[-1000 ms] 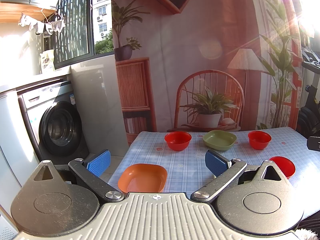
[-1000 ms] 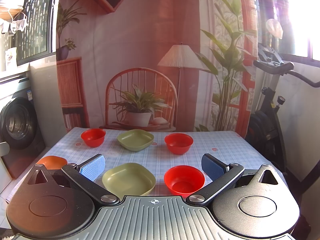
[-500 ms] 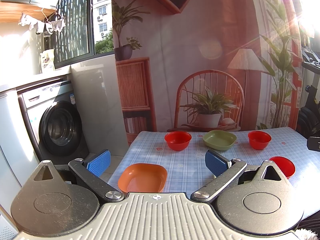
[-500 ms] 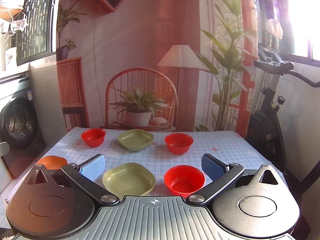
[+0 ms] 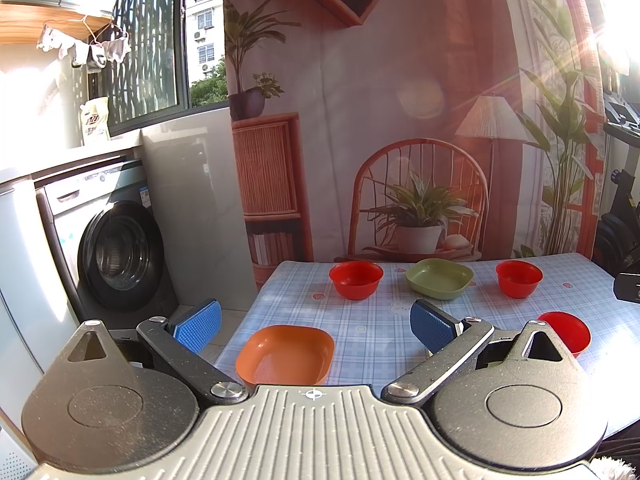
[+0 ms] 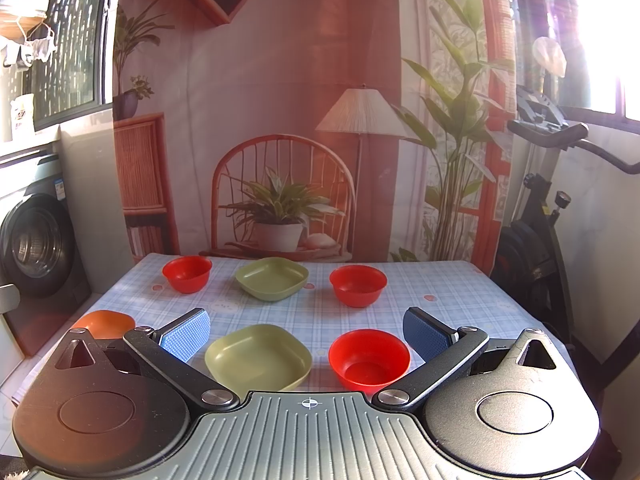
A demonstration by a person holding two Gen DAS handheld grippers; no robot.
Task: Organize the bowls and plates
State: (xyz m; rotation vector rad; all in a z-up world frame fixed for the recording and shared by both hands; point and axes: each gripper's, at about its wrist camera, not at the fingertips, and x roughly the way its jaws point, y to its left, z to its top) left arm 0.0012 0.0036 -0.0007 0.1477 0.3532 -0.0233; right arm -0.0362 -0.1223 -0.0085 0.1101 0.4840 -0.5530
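On the blue checked table stand three red bowls, two green square plates and an orange square plate. In the right wrist view a near green plate and a near red bowl lie just before my open, empty right gripper. Further back are a red bowl, a green plate and a red bowl. The orange plate lies just before my open, empty left gripper at the table's left front corner.
A washing machine stands left of the table. An exercise bike stands at the right. A printed backdrop hangs behind the table's far edge. Floor shows past the table's left edge.
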